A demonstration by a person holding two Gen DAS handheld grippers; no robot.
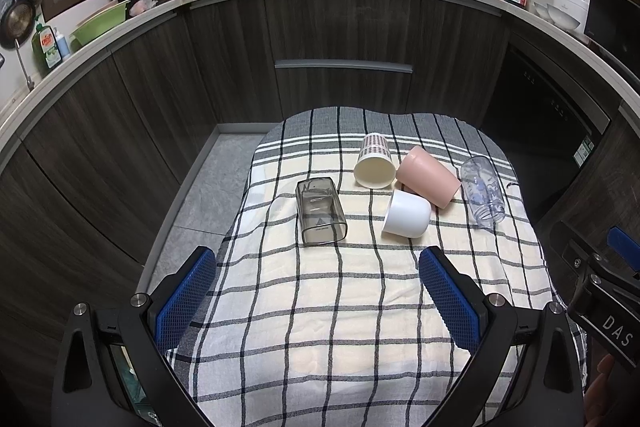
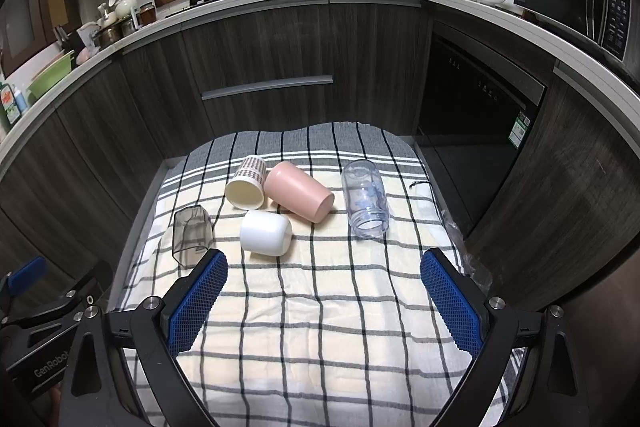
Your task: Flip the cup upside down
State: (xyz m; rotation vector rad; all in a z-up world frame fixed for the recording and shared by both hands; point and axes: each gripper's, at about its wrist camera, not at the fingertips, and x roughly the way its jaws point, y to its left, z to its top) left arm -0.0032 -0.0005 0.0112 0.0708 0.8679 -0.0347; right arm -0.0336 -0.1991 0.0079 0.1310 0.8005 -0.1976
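Ahead of both tools, five cups lie tipped on the checked cloth (image 1: 340, 307) | left tool (image 1: 316, 279) spread wide, empty; right tool (image 2: 324, 285) likewise | step: approach; next, likely reach forward for the white cup (image 2: 266, 231), nearest

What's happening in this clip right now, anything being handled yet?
Nothing is held yet. The left gripper and right gripper both hover open over the near part of the checked cloth. Five cups lie on their sides further back: a smoky square cup, a white cup, a pink cup, a cream patterned cup and a clear cup. None has been turned upside down.
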